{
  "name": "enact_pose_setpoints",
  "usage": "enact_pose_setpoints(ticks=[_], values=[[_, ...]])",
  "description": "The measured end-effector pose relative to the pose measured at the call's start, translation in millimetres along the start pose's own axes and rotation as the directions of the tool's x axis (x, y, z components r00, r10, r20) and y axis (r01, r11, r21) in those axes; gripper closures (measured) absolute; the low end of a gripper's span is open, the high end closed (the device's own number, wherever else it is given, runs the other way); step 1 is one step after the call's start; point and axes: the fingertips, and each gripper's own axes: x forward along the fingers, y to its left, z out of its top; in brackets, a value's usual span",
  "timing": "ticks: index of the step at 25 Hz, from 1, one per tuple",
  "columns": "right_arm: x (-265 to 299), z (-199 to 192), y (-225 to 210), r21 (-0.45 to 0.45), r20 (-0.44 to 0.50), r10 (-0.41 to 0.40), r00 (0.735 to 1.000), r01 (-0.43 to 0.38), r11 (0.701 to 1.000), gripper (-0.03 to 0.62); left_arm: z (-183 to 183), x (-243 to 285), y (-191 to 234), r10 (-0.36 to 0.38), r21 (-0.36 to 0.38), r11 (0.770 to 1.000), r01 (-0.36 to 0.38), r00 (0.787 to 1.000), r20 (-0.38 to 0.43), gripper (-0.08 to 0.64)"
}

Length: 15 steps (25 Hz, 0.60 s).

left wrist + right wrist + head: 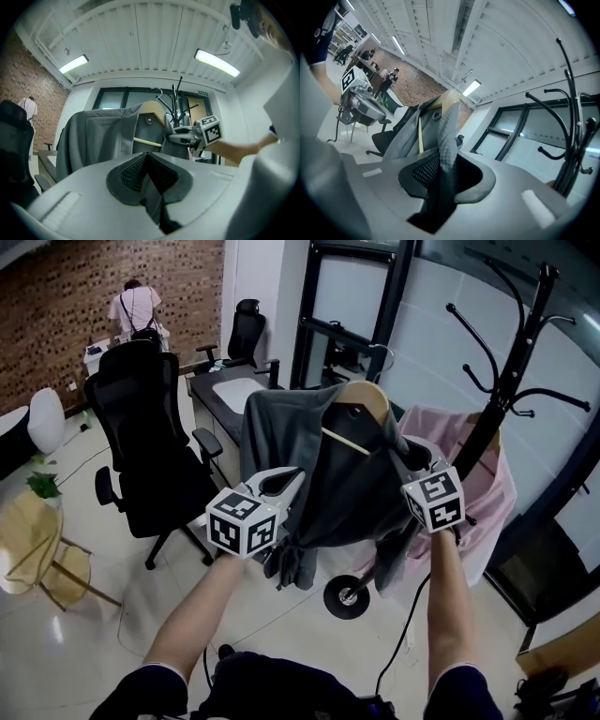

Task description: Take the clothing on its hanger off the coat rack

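Note:
A grey garment (347,488) hangs on a wooden hanger (367,401), held in the air to the left of the black coat rack (511,371) and apart from its hooks. My left gripper (291,486) is shut on the garment's left side; in the left gripper view a fold of grey cloth (157,197) is pinched between the jaws. My right gripper (417,460) is shut on the right side, with grey fabric (445,140) running up out of its jaws toward the hanger (450,99). A pink garment (487,484) still hangs on the rack.
A black office chair (150,437) stands at the left, with a desk (230,390) and a second chair behind it. A person (136,306) stands at the far brick wall. A small yellow table (33,531) is at the lower left. The rack's round base (347,596) is on the floor.

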Motion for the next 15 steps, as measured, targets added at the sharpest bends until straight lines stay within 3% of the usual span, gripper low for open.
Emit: enact_pose_setpoints(ticks=[10, 15], values=[[116, 97, 88, 0.019, 0.091, 0.075, 0.993, -0.077, 0.997, 0.502, 23, -109, 132, 0.142, 0.044, 0.989, -0.142, 0.990, -0.002, 0.548], [165, 143, 136, 0.027, 0.104, 0.084, 0.991, -0.087, 0.996, 0.502, 33, -173, 186, 0.221, 0.030, 0.975, -0.221, 0.975, -0.004, 0.548]])
